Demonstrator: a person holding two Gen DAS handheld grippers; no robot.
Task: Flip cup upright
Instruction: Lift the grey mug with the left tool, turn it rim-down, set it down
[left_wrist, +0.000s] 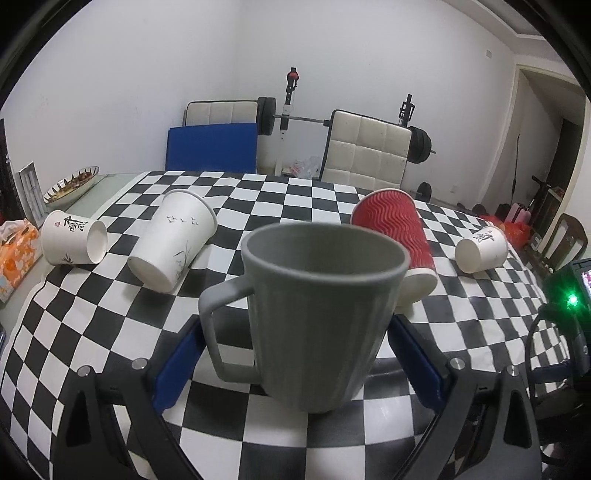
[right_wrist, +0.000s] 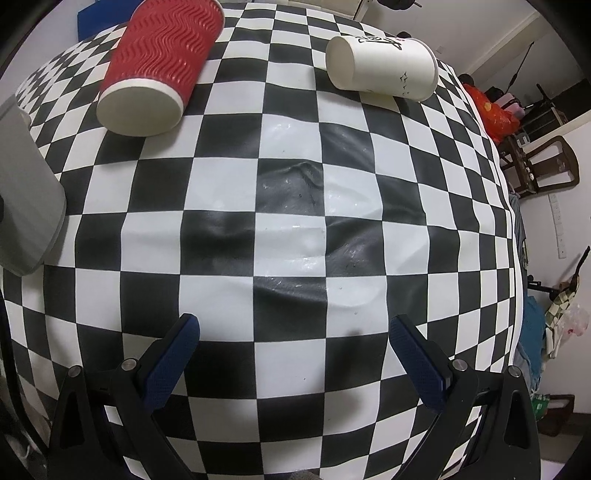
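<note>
Left gripper (left_wrist: 293, 354): your jaws stand spread either side of the grey mug (left_wrist: 317, 306), not visibly pressing it.
Grey mug: upright on the checkered tablecloth (left_wrist: 332, 435), mouth up, handle to your left.
Right gripper (right_wrist: 294, 354): your jaws are spread wide over bare cloth, holding nothing.
Red ripple cup (left_wrist: 397, 232): on its side just behind the mug.
White paper cups: one large (left_wrist: 171, 240) and two small (left_wrist: 74, 238) (left_wrist: 480, 249), all on their sides, farther back.
Far edge: two white padded chairs (left_wrist: 365, 151).
</note>
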